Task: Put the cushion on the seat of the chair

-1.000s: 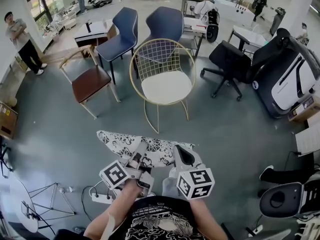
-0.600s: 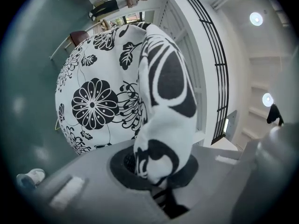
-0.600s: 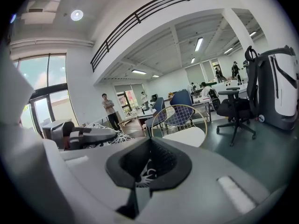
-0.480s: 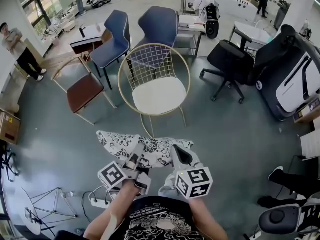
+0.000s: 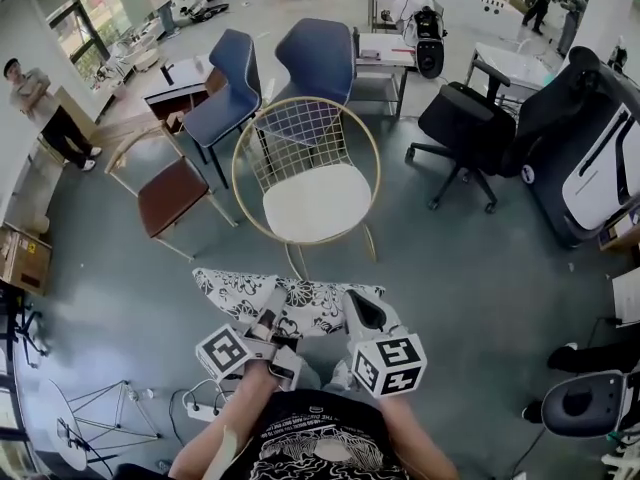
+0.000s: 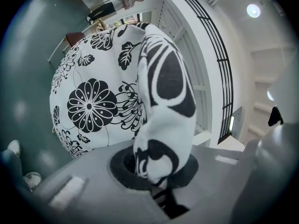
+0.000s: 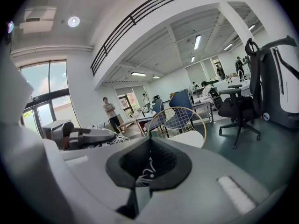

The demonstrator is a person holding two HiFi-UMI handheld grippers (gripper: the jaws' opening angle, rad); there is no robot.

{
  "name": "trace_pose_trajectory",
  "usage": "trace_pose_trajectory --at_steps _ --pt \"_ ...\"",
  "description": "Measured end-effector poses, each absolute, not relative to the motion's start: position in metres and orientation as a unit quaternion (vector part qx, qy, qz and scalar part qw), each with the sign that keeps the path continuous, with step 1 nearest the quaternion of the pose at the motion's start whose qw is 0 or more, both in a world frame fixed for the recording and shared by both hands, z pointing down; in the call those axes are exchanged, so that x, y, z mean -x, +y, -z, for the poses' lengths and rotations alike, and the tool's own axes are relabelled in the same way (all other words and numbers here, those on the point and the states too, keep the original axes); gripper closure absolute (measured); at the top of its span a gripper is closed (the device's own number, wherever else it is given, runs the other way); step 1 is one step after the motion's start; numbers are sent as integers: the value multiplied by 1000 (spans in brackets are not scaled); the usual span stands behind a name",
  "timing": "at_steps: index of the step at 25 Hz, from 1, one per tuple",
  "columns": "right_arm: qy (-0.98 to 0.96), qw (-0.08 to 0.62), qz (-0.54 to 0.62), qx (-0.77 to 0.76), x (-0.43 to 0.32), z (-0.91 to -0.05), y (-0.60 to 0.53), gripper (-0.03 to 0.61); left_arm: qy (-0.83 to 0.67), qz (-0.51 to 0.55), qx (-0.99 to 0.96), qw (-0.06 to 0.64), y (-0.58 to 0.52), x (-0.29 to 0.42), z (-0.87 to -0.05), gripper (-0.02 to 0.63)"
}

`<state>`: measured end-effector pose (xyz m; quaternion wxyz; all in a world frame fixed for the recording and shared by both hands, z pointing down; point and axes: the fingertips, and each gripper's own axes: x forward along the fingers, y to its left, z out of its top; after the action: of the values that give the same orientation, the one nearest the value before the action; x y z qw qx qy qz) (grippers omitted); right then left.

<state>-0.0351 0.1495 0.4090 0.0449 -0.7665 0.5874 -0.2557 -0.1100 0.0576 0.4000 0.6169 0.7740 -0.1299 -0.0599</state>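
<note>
1. Two grippers are in my hands, and both pinch the same cushion (image 5: 290, 293). The left gripper (image 5: 272, 308) has its near edge toward the left, and the right gripper (image 5: 360, 308) has its near edge toward the right.
2. In the left gripper view, the jaws are pressed together on a fold of the black-and-white flowered fabric. The fold bulges up out of them, and the rest of the cushion swells ahead and to the left.
3. In the right gripper view, a sliver of the same patterned fabric sits clamped in the dark throat between the jaws.
4. The cushion is carried in the air, spread out ahead of both grippers above the grey floor (image 5: 450, 268).
5. The gold wire chair (image 5: 300, 133) stands straight ahead of both grippers, just beyond the cushion's far edge. Its round white seat (image 5: 312, 203) faces me, and the cushion is apart from it.
6. Ahead and left of the left gripper is a brown-seated chair (image 5: 172, 193).
7. Two blue chairs (image 5: 320, 58) stand behind the wire one.
8. A black office chair (image 5: 468, 128) is ahead and right of the right gripper.
9. A person (image 5: 45, 103) stands with folded arms far off to the left.
10. A white power strip (image 5: 200, 403) lies on the floor below the left gripper.
</note>
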Motion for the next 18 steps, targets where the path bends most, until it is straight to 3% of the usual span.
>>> trace_pose_trajectory --at_steps 18 --pt "554 11 282 783 -60 -438 76 581 -97 36 -748 655 -23 1 -440 604"
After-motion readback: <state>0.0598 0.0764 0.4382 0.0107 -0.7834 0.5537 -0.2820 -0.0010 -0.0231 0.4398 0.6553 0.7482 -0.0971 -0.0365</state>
